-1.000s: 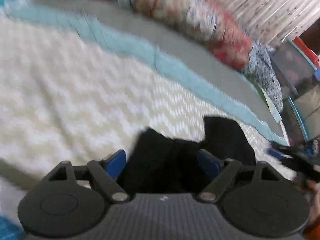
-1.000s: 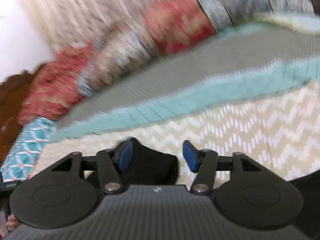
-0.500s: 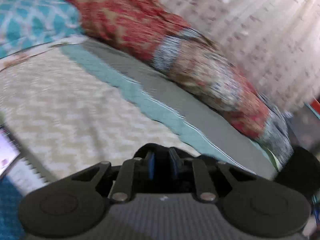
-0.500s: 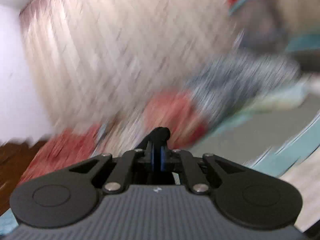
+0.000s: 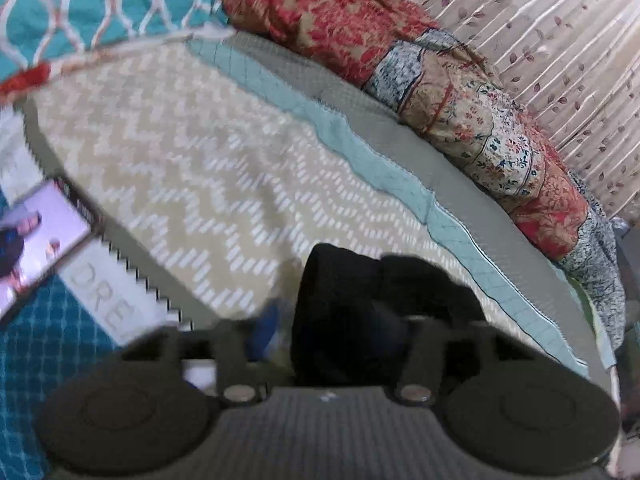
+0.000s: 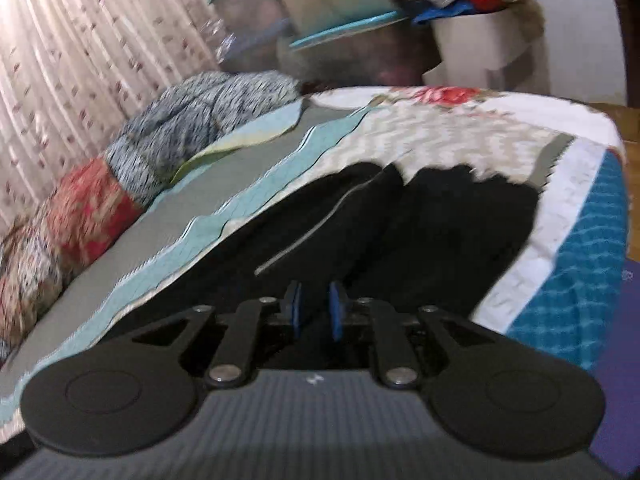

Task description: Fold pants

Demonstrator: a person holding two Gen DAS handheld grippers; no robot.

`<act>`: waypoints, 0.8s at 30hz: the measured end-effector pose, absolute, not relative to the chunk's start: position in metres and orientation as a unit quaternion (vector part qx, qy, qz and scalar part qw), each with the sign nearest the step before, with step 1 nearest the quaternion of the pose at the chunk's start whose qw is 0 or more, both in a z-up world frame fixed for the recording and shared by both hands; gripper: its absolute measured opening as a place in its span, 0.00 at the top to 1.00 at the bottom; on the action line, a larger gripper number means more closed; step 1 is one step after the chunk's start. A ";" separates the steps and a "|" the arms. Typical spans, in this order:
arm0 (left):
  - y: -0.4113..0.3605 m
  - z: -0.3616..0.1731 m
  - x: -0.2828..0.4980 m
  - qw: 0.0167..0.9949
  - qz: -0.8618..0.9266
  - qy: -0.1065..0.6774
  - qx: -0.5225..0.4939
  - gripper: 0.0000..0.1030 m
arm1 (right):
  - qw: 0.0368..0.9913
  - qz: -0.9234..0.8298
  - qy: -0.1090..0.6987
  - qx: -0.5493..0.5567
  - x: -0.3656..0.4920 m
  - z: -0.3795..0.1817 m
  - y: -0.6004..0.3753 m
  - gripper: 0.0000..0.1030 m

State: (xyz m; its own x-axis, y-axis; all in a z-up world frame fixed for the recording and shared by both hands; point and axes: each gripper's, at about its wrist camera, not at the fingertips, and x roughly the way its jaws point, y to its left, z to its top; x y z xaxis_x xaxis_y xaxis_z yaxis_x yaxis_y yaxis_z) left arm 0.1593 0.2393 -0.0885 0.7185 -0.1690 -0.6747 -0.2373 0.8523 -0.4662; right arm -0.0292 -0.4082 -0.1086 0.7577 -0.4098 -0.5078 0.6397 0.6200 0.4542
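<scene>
The black pants [image 6: 420, 232] lie spread on the zigzag bedspread [image 6: 440, 136], a thin grey stripe running along one leg. In the left wrist view a bunched end of the pants [image 5: 360, 300] sits between the fingers of my left gripper [image 5: 330, 328]. Its jaws are opening; the left blue pad [image 5: 264, 330] stands clear of the cloth and the right pad is hidden in the dark fabric. My right gripper [image 6: 314, 310] hovers just before the near end of the pants. Its jaws are opening too, with a narrow gap between the blue pads [image 6: 294, 308] and no cloth pinched.
A phone with a lit screen [image 5: 36, 240] lies at the bed's left edge. Patterned rolled quilts [image 5: 460, 100] and a teal pillow [image 5: 80, 8] line the far side by the curtain. Plastic storage boxes [image 6: 320, 20] and a white bin [image 6: 480, 52] stand past the bed's end.
Both grippers went from open around black cloth to shut on it, and now their jaws part again. The right view has swung round onto the pants laid across the bed.
</scene>
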 end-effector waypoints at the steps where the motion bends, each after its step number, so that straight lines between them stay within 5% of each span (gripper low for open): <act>1: 0.235 -0.086 0.161 0.893 0.014 0.370 -0.256 0.37 | 0.883 -0.301 0.173 0.317 -0.030 -0.104 -0.406 0.80; 4: 0.216 -0.086 0.175 0.904 -0.010 0.374 -0.206 0.20 | 0.885 -0.294 0.155 0.325 -0.040 -0.108 -0.413 0.75; 7: 0.202 -0.092 0.189 0.899 -0.041 0.391 -0.191 0.22 | 0.874 -0.288 0.142 0.364 -0.050 -0.113 -0.420 0.74; 11: 0.192 -0.101 0.199 0.892 -0.056 0.407 -0.186 0.89 | 0.845 -0.276 0.132 0.440 -0.054 -0.125 -0.445 0.73; 12: 0.192 -0.102 0.199 0.892 -0.049 0.408 -0.188 0.94 | 0.836 -0.273 0.129 0.459 -0.055 -0.128 -0.452 0.73; 20: 0.205 -0.081 0.174 0.907 -0.045 0.369 -0.197 0.95 | 0.805 -0.278 0.135 0.507 -0.025 -0.142 -0.499 0.73; 24: 0.204 -0.074 0.169 0.908 -0.044 0.368 -0.195 0.95 | 0.813 -0.267 0.154 0.495 -0.001 -0.144 -0.499 0.62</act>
